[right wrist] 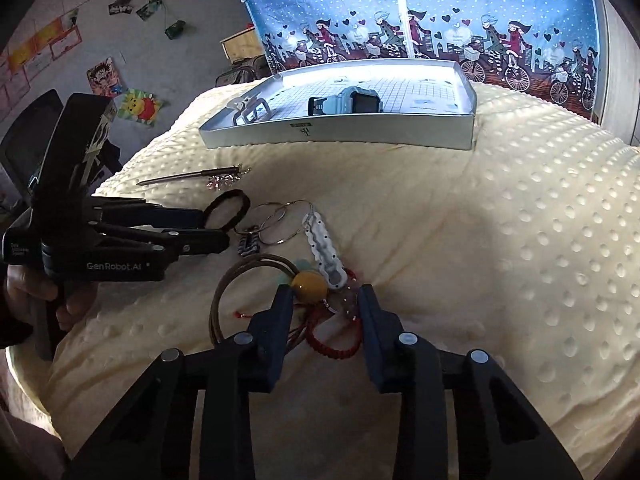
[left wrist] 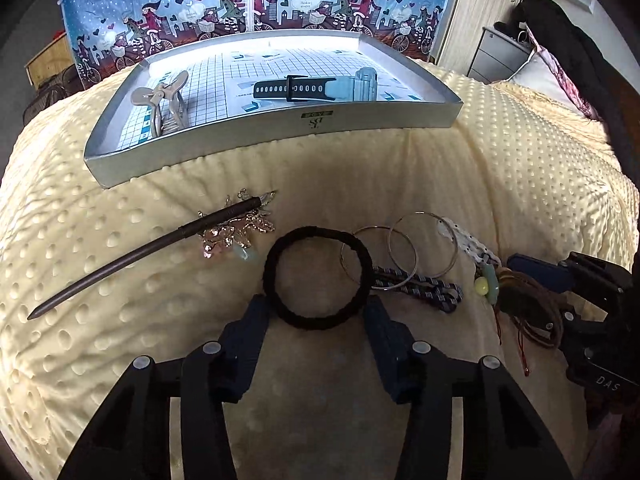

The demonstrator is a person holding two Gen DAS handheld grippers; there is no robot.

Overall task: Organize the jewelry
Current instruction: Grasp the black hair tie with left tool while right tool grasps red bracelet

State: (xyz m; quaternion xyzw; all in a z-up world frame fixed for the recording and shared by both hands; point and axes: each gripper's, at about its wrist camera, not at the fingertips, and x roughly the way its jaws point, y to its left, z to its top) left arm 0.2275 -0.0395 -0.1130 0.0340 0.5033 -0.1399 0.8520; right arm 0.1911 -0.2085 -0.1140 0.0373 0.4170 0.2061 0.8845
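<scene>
Silver tray [left wrist: 276, 140] at twelve o'clock holds only the watch [left wrist: 320, 89] and hair claw [left wrist: 166, 104]; my left tongs [left wrist: 318, 308] gape around the black hair tie [left wrist: 316, 278], my right tongs [right wrist: 324, 300] open over the bracelets [right wrist: 332, 344], most pieces left.

Your tray [left wrist: 256, 136] already holds a beige claw clip [left wrist: 166, 106] at its left and a watch [left wrist: 320, 89] lying flat mid-tray; on the blanket you have a dark hair stick [left wrist: 132, 258] with a glittery ornament, a black hair tie [left wrist: 316, 278], two thin metal bangles [left wrist: 400, 256], a white clip [right wrist: 326, 252], a yellow bead [right wrist: 306, 284] and a red braided cord [right wrist: 336, 350].
</scene>
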